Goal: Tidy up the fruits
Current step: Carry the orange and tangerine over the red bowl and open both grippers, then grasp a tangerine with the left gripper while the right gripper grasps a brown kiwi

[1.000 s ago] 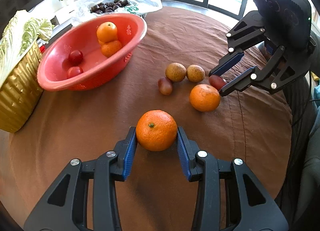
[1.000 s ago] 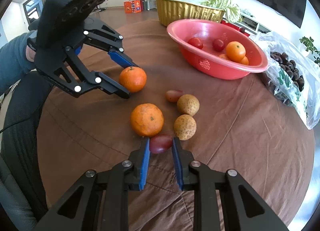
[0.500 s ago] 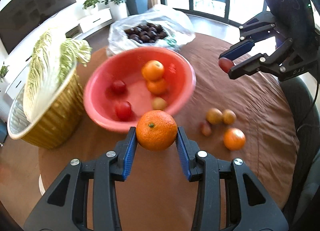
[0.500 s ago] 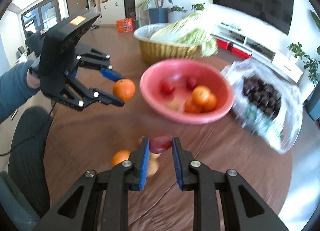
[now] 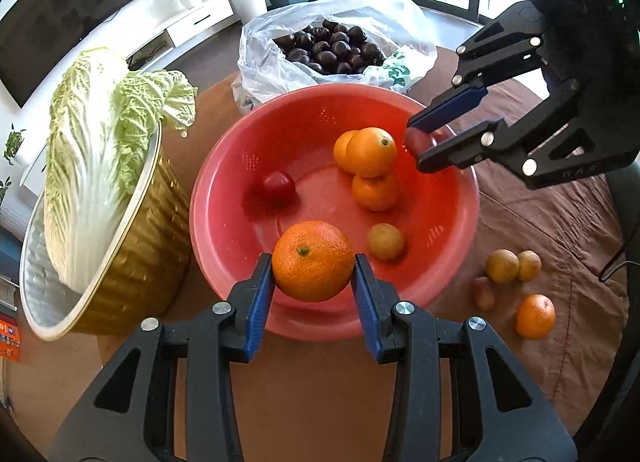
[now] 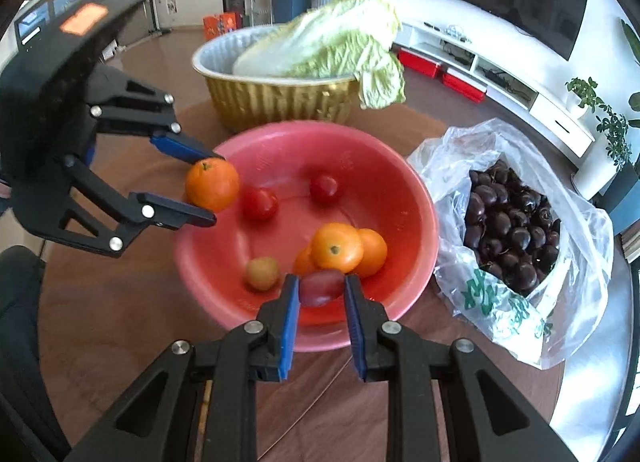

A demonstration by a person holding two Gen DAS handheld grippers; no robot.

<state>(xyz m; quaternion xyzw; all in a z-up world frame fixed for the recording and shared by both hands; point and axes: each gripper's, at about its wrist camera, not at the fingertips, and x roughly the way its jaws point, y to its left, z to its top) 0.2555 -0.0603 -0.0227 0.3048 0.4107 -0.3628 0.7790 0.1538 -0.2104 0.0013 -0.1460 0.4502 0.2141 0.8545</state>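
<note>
My left gripper (image 5: 313, 274) is shut on an orange tangerine (image 5: 313, 260) and hangs over the near rim of the red basket (image 5: 224, 198). My right gripper (image 6: 321, 294) is shut on a small dark red fruit (image 6: 321, 287) above the basket's (image 6: 200, 262) near side. In the left wrist view the right gripper (image 5: 418, 142) sits over the basket's right rim. Inside the basket lie several tangerines (image 5: 370, 152), red tomatoes (image 5: 279, 183) and a yellowish fruit (image 5: 385, 241). Loose fruit remain on the brown cloth: two yellowish ones (image 5: 502, 265), a reddish one (image 5: 483, 293) and a tangerine (image 5: 535, 316).
A gold bowl (image 5: 132, 262) holding a napa cabbage (image 5: 88, 166) stands left of the basket. A plastic bag of dark round fruit (image 5: 332, 48) lies behind it. The round table is covered by a brown cloth (image 5: 540, 230). A sleeve (image 6: 12, 302) shows at the left.
Both grippers rose from the cloth with their fruit and moved over the red basket. The loose fruit on the cloth stayed in place.
</note>
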